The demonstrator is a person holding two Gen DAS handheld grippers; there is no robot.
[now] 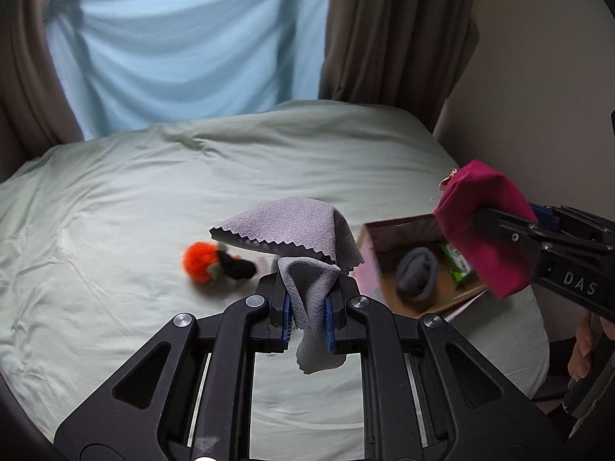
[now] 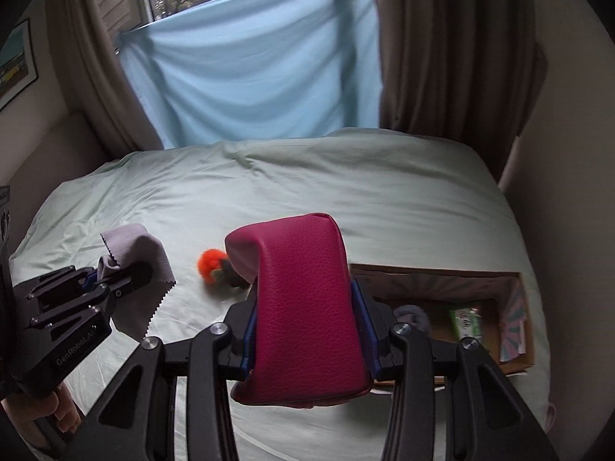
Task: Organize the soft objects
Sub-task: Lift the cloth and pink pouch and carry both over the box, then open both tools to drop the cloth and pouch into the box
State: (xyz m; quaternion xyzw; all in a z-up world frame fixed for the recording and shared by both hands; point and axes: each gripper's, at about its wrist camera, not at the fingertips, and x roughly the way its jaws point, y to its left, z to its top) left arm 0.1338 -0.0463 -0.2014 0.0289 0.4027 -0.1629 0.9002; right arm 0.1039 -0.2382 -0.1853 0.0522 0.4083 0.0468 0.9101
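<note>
Hanging above the bed (image 1: 115, 199), the left claw (image 1: 307, 307) pinched a grey cloth (image 1: 292, 226) thinly, while the right claw (image 2: 307, 326) clamped a magenta pouch (image 2: 303, 307) just left of the open box (image 2: 522, 349). The cloth's loose corner could slip free or snag the box rim; the orange pompom toy (image 1: 200, 261) lay unpacked, left of the box.

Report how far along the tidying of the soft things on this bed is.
Done: a grey rolled fabric bundle and a green packet already lie in the open cardboard box. In hand: the left claw is shut on a grey zigzag-edged cloth; the right claw grips a magenta leather pouch. Left: the orange-and-black fluffy toy on the pale green bedsheet.
</note>
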